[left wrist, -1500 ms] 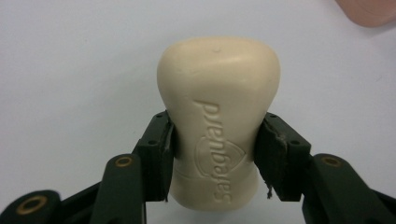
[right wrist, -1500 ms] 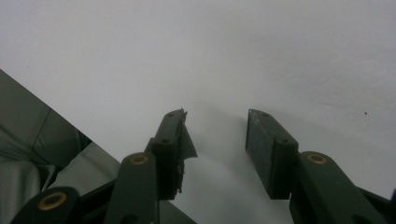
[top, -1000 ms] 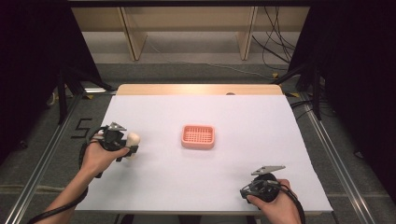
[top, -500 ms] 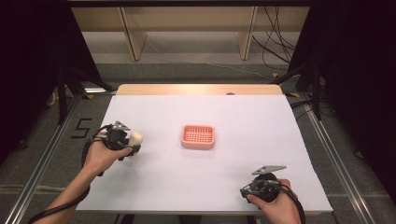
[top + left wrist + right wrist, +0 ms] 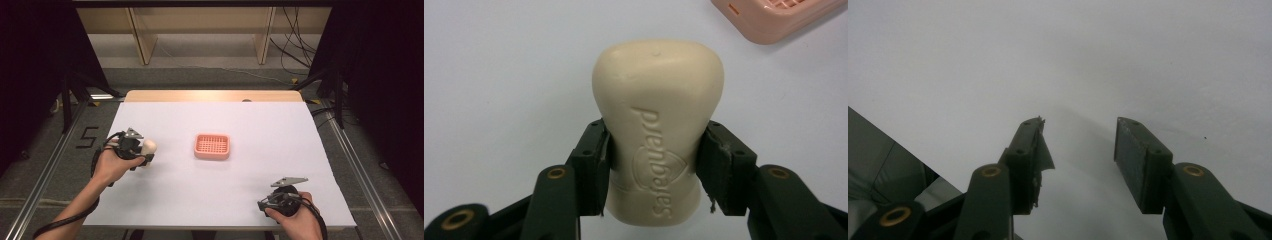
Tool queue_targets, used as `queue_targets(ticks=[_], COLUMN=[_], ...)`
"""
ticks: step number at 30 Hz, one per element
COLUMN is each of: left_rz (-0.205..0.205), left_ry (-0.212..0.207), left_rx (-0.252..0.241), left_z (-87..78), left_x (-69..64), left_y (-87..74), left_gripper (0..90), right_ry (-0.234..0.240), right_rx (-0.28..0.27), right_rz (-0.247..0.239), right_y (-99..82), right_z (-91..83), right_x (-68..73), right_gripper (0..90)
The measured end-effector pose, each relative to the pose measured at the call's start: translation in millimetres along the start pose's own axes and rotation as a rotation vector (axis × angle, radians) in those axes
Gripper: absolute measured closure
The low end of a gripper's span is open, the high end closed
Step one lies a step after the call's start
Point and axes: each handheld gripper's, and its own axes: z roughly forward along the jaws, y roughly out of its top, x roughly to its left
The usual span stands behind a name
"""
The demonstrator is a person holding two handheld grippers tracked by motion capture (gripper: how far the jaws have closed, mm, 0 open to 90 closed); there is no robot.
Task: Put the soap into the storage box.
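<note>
A cream bar of soap with embossed lettering sits clamped between the two black jaws of my left gripper. From above, that left gripper is at the table's left side, with the soap poking out toward the middle. A pink slotted soap dish lies at the table's centre, to the right of the soap; its corner appears at the top right of the left gripper view. My right gripper stands open over bare white surface near the front right edge.
The white table sheet runs to a wooden strip at the far edge. Grey floor and metal rails flank both sides. Wooden shelf legs and cables stand beyond the table.
My left gripper with the soap has shifted slightly to the right, toward the dish. The right gripper has stayed put.
</note>
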Motion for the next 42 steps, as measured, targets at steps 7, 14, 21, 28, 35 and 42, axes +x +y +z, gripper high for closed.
queue_targets(ticks=[7, 14, 21, 28, 35, 42], left_rz=[0.013, 0.046, 0.061, 0.078, 0.093, 0.107], left_ry=[-0.002, -0.003, -0.007, -0.014, -0.016, -0.013], left_rx=[-0.008, -0.015, -0.021, -0.024, -0.019, -0.018], left_z=[1.9, 3.1, 5.2, 7.1, 8.3, 11.0], left_x=[-2.1, -5.1, -10.3, -13.9, -17.3, -20.5], left_y=[2.4, 7.2, 11.7, 16.2, 20.3, 23.2], left_gripper=[49.3, 49.3, 49.3, 49.3, 49.3, 49.3], right_ry=[-0.001, -0.002, -0.018, -0.005, -0.008, -0.012], right_rx=[-0.003, 0.004, 0.000, -0.003, -0.010, -0.012], right_rz=[0.001, 0.000, 0.000, 0.006, 0.011, 0.018], right_y=[-0.5, -1.4, -2.2, -2.5, -3.1, -4.2], right_z=[0.3, -0.1, -0.3, -1.1, -2.1, -3.3], right_x=[-0.1, -0.5, -1.4, -0.9, -1.1, -1.2], right_gripper=[54.4, 53.9, 53.8, 53.6, 53.6, 53.5])
